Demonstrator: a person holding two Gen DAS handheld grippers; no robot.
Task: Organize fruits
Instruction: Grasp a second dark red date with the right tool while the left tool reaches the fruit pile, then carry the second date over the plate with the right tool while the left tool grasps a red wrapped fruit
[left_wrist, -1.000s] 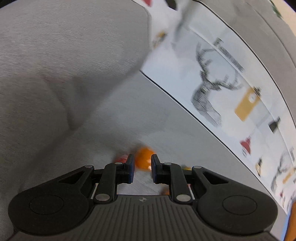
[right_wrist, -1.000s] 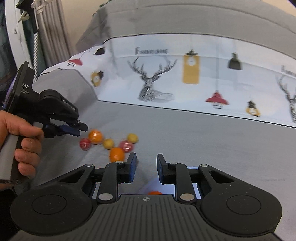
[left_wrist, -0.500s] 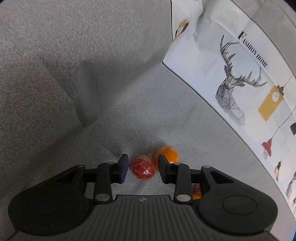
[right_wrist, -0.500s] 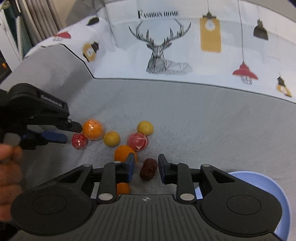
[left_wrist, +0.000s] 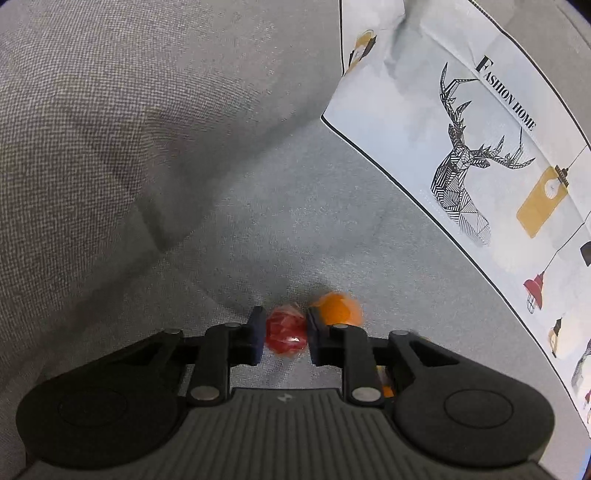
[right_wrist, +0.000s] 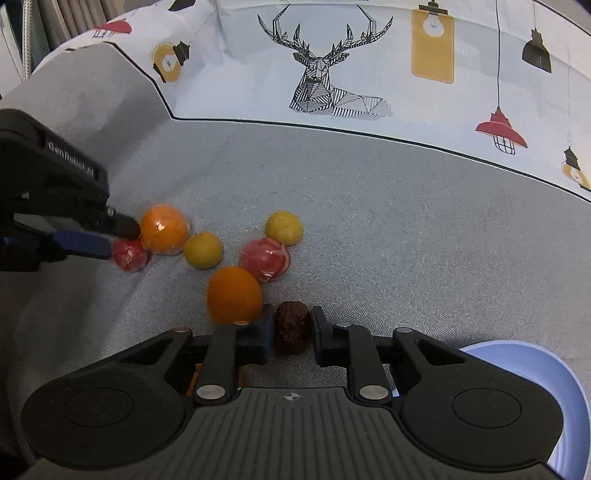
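**Both grippers on fruit, both grips shallow**

On the grey fabric sofa seat (right_wrist: 388, 229), the right gripper (right_wrist: 288, 330) has its fingers clamped on a small dark-brown wrinkled date-like fruit (right_wrist: 291, 326). The left gripper (left_wrist: 284, 332) is closing on a small red plastic-wrapped round fruit (left_wrist: 286, 330), whose wrapper already fills the gap between the fingers – both fruits sit low on the cushion.

The remaining fruit clusters toward the seat's left end: a wrapped orange (right_wrist: 164, 234) touching the red one, two yellow balls (right_wrist: 203, 250) (right_wrist: 283, 228), a larger red wrapped fruit (right_wrist: 264, 258) and a bare orange (right_wrist: 233, 294) pressed against the right gripper's left finger. A pale blue plate (right_wrist: 546, 373) waits at the seat's front right (presumably the destination).

Risks, as I judge them: the glossy wrapper could slip out on the lift, and either lift may nudge a touching orange and set it rolling on the soft fabric.
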